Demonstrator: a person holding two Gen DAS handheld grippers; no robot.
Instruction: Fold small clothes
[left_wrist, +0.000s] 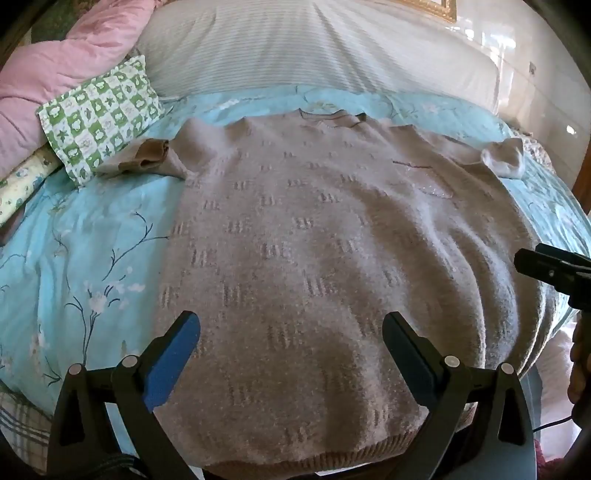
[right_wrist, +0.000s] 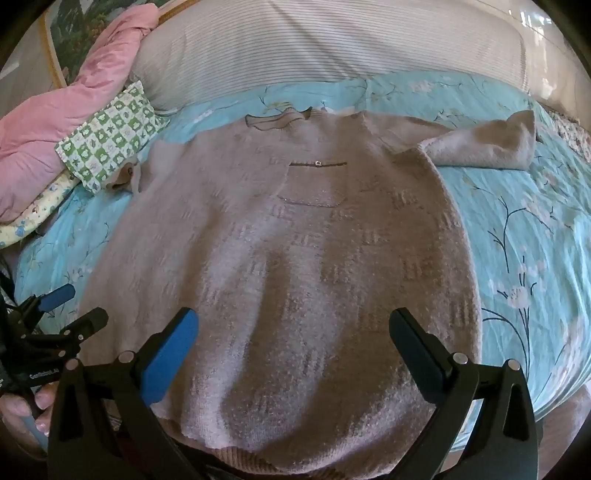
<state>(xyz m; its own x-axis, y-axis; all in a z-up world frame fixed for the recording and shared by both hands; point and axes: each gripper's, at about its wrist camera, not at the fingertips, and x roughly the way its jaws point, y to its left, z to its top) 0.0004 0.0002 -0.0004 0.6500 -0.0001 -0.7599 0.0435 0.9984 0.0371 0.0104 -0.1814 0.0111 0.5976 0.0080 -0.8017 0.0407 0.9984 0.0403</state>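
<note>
A beige knitted short-sleeved sweater (left_wrist: 314, 240) lies flat, front up, on a light-blue floral bedcover (left_wrist: 92, 258); its hem is nearest me and its collar far. It also shows in the right wrist view (right_wrist: 288, 258), with a chest pocket (right_wrist: 314, 184) and its right sleeve (right_wrist: 487, 147) folded over. My left gripper (left_wrist: 291, 332) is open and empty above the hem area. My right gripper (right_wrist: 291, 332) is open and empty above the hem too. The right gripper's tip shows in the left wrist view (left_wrist: 550, 269); the left gripper shows in the right wrist view (right_wrist: 62, 310).
A green-and-white checked pillow (left_wrist: 99, 114) and a pink quilt (left_wrist: 55, 62) lie at the far left. A white striped mattress cover (left_wrist: 314, 48) lies beyond the sweater. The bed edge is just below the hem.
</note>
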